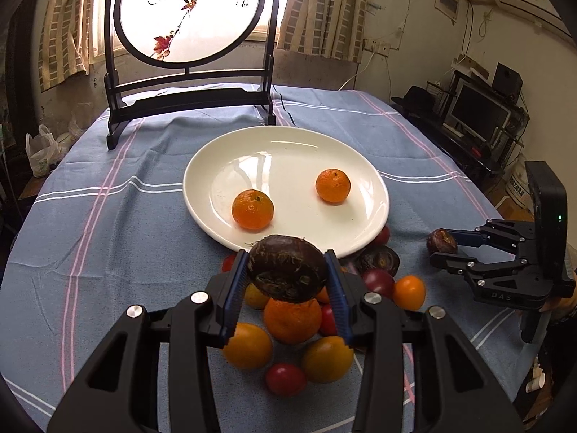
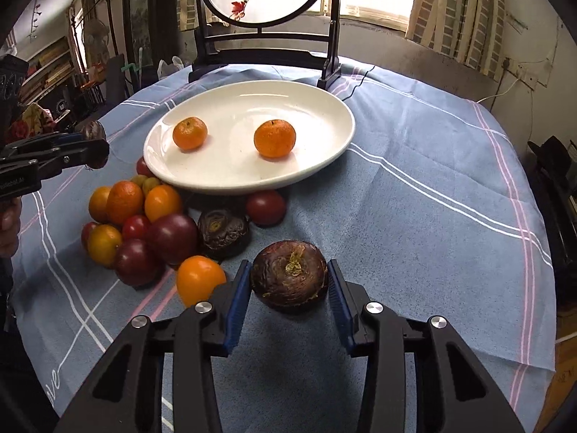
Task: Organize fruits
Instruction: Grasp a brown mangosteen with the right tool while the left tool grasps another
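My left gripper (image 1: 288, 270) is shut on a dark wrinkled fruit (image 1: 286, 267), held above a pile of orange and red fruits (image 1: 292, 319) in front of the white plate (image 1: 288, 148). Two tangerines (image 1: 252, 209) (image 1: 332, 185) lie apart on the plate. My right gripper (image 2: 289, 281) is shut on a second dark wrinkled fruit (image 2: 288, 274), stem end up, low over the blue cloth to the right of the pile (image 2: 137, 223). The right gripper (image 1: 445, 249) also shows at the right of the left wrist view, and the left gripper (image 2: 95, 148) at the left edge of the right wrist view.
A third dark wrinkled fruit (image 2: 223, 231) lies by the plate's near rim (image 2: 216, 187), with a red fruit (image 2: 266, 206) beside it. A black-framed round screen (image 1: 191, 36) stands at the table's far side. The blue striped cloth (image 2: 414, 198) covers the table.
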